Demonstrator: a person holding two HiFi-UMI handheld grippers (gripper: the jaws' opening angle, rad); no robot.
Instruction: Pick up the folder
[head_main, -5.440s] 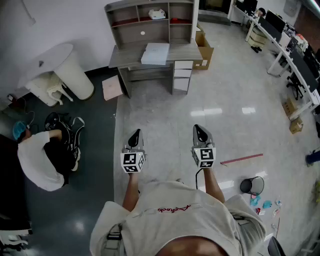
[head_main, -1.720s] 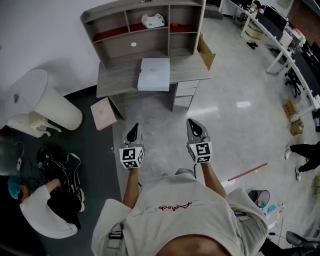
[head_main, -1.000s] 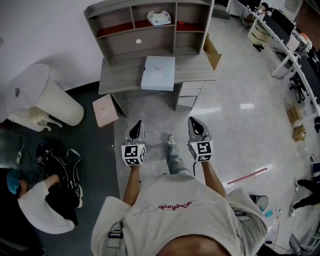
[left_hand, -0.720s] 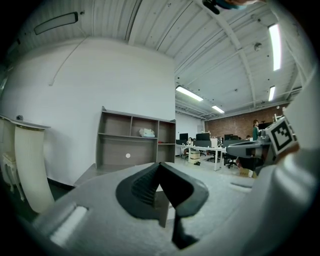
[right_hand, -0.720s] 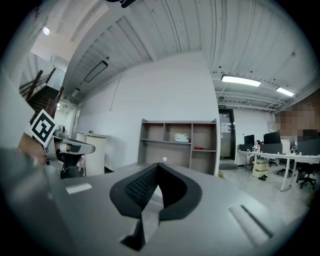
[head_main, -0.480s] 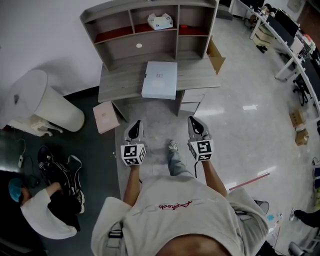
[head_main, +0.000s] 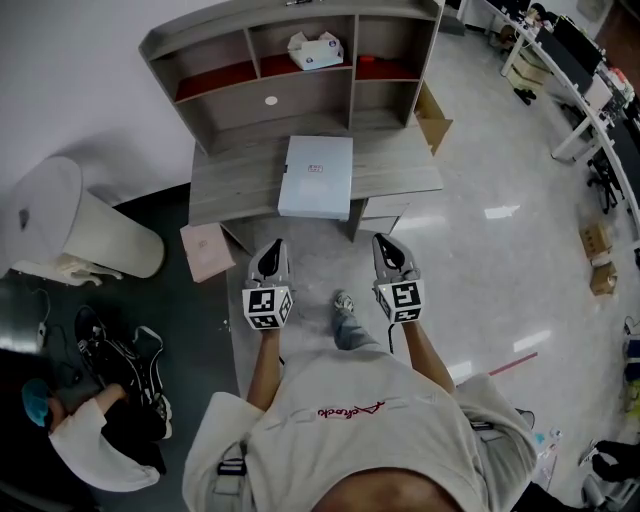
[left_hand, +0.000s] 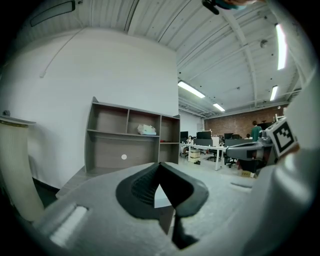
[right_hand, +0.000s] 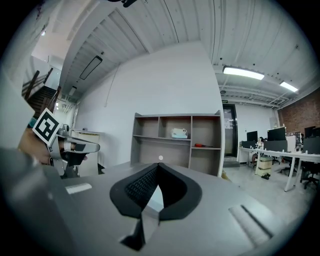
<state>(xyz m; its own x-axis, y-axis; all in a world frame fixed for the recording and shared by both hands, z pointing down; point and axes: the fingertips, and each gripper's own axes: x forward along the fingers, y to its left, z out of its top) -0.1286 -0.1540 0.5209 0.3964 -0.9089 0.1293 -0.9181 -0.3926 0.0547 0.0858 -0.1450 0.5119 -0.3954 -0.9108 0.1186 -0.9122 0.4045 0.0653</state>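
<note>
The folder (head_main: 316, 177), a flat pale blue-white rectangle, lies on the top of a grey wooden desk (head_main: 228, 188), about at its middle, with its near edge reaching the desk's front edge; nothing holds it or touches it from above. Behind it the desk carries an open shelf unit (head_main: 235, 100), with a small white box (head_main: 314, 50) in its upper middle compartment and a red thing (head_main: 374, 69) in the compartment to the right. Both grippers hang in the air in front of the desk, well apart from the folder and side by side, pointing toward it. The left gripper (head_main: 271, 247) has its jaws pressed together with nothing between them, and the right gripper (head_main: 386, 243) is clenched and empty in the same way; each gripper view shows the dark pads meeting at a point with the shelf unit beyond. A shoe (head_main: 343, 301) of the person shows on the pale floor between the two. A pink box (head_main: 206, 251) leans at the desk's left foot, a cardboard box (head_main: 433, 115) stands at its right end, and another person (head_main: 95, 455) crouches at lower left
</note>
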